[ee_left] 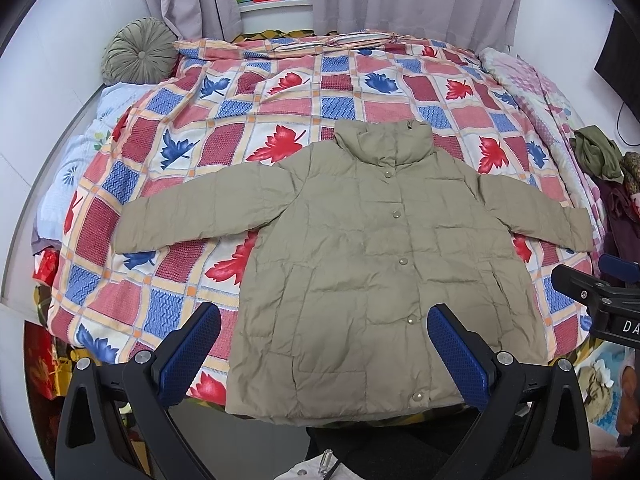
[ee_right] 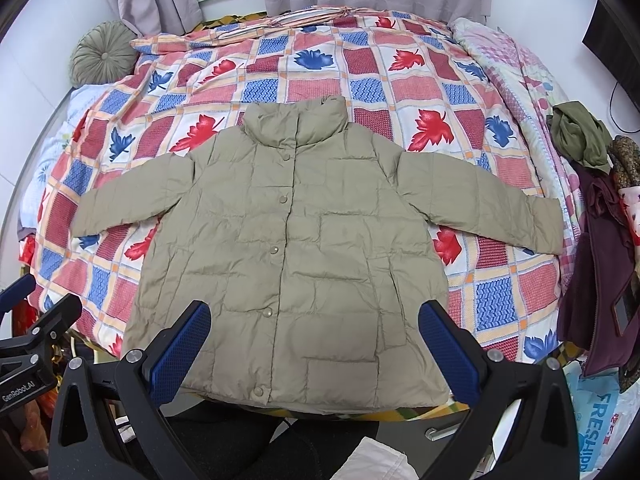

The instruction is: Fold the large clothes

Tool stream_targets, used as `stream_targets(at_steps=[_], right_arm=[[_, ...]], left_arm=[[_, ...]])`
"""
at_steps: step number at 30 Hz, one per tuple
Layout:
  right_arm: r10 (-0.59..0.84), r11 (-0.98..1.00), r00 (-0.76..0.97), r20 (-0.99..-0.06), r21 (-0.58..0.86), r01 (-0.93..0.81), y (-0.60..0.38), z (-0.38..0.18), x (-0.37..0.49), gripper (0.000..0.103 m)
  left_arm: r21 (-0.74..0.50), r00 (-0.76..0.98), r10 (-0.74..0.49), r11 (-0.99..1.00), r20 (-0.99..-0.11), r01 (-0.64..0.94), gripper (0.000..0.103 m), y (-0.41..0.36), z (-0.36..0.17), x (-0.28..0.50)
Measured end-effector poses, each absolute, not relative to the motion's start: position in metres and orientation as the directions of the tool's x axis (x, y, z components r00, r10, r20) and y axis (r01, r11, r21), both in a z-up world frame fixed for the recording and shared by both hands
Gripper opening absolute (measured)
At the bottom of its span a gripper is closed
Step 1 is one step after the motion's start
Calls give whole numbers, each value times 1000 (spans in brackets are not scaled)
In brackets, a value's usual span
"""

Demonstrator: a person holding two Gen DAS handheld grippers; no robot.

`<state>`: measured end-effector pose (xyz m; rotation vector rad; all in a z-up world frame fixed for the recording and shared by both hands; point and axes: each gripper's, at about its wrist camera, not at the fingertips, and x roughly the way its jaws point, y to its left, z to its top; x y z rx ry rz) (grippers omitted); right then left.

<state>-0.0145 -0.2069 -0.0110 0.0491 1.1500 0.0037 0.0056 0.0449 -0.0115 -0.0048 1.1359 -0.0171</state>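
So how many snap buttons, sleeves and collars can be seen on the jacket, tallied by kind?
Jacket tally:
Snap buttons: 5
Sleeves: 2
Collars: 1
Total: 8

Khaki puffer jacket laid out flat, front up

Snaps are done up, collar stands at the far end, both sleeves are spread out sideways, and the hem is hung slightly over the near bed edge.

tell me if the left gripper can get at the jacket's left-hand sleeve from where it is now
Probably yes. The left gripper hangs open over the jacket hem, holding nothing, and the sleeve lies flat and uncovered on the patterned bedspread with nothing on or around it. It would just need to swing leftward.
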Motion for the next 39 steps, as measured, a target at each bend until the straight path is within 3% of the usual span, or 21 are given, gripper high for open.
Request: stream_targets(at_steps=[6,12,17,24,32,39], right_arm=[[46,998,378,-925,63,33,-210,-21,-13,103],[77,994,315,-946,97,48,-206,-49,-6,103],[183,975,255,-949,209,76,-190,-83,8,103],[263,960,240,-934,279,34,-130,-139,50,103],[271,962,116,-956,264,-70,-56,-218,87,103],[320,947,148,-936,310,-84,-41,-262,101,103]], left_arm=[[-15,394,-2,999,-919,-30,103,48,-22,5],[-18,426,56,986,-903,-168,103,108,-54,20],[1,421,99,974,-902,-226,103,164,-79,29],[-222,397,-85,922,-914,-316,103,226,-164,65],[-492,463,-300,785,-834,-378,103,293,-262,116],[-578,543,-294,660,-787,-480,103,346,-324,163]])
